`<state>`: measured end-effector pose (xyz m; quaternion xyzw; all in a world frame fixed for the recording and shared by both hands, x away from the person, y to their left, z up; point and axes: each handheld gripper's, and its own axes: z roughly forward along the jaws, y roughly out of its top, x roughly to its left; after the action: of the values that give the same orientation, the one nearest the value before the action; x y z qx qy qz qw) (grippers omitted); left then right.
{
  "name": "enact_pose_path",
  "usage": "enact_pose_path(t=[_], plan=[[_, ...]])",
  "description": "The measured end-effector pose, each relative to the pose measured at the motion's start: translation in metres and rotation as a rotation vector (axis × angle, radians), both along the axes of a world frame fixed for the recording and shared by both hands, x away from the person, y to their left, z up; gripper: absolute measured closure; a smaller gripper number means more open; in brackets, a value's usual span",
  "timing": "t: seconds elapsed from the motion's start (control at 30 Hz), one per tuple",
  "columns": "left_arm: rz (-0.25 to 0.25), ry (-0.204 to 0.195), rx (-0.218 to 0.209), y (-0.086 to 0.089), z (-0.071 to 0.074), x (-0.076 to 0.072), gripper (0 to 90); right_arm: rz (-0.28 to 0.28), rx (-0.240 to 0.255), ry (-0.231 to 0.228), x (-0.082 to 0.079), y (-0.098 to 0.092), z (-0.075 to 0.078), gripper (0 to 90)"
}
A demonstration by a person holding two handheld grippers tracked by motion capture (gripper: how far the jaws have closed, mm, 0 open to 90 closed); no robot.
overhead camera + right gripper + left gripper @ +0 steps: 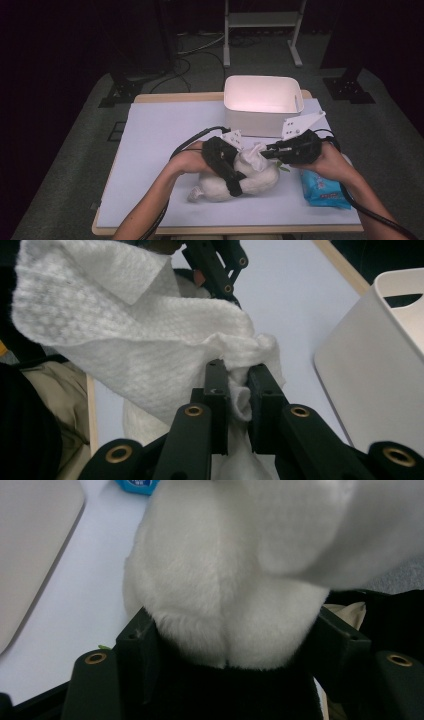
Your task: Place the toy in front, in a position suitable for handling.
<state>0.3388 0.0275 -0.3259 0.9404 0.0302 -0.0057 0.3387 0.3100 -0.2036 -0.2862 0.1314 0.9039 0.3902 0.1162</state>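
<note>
I steady a white plush toy [240, 182] on the desk [165, 135] with my left gripper [235, 186] while my right gripper [263, 153] holds a white wipe [256, 152] over it

My left gripper's 2 jaws are clamped on the toy's white body, seen close in the left gripper view [225, 590], the toy lying near the front middle of the desk. My right gripper [239, 385] is clenched on a bunched fold of the wipe [125, 335], which hangs just above the toy. A white bin [262, 102] stands at the desk's far edge, and a blue packet of wipes [324, 189] lies just beside my right hand [332, 165]
</note>
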Motion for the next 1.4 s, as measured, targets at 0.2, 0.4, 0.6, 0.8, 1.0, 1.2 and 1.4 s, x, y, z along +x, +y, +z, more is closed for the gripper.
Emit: enact_pose_path(t=[0.2, 0.4, 0.6, 0.8, 1.0, 1.2, 1.4], plan=[[0.005, 0.002, -0.003, -0.002, -0.005, 0.001, 23.4, -0.013, -0.025, 0.033, 0.004, -0.004, -0.009, 80.3], [0.01, -0.029, -0.008, 0.002, 0.001, 0.001, 22.7, -0.042, -0.044, 0.06, 0.007, -0.012, -0.022, 80.3], [0.021, -0.047, -0.007, 0.009, 0.004, -0.004, 21.1, -0.076, -0.046, 0.082, 0.008, -0.022, -0.033, 80.3], [0.037, -0.049, -0.022, 0.021, 0.002, -0.006, 19.8, -0.101, -0.032, 0.107, 0.009, -0.032, -0.042, 79.9], [0.068, -0.061, -0.003, 0.031, 0.005, -0.008, 18.5, -0.122, -0.051, 0.116, 0.011, -0.036, -0.048, 79.9], [0.074, -0.034, -0.021, 0.041, 0.001, -0.009, 20.7, -0.123, -0.044, 0.131, 0.011, -0.039, -0.048, 79.9], [0.092, -0.036, -0.037, 0.044, -0.001, -0.003, 23.2, -0.116, -0.052, 0.141, 0.008, -0.04, -0.05, 80.1]])
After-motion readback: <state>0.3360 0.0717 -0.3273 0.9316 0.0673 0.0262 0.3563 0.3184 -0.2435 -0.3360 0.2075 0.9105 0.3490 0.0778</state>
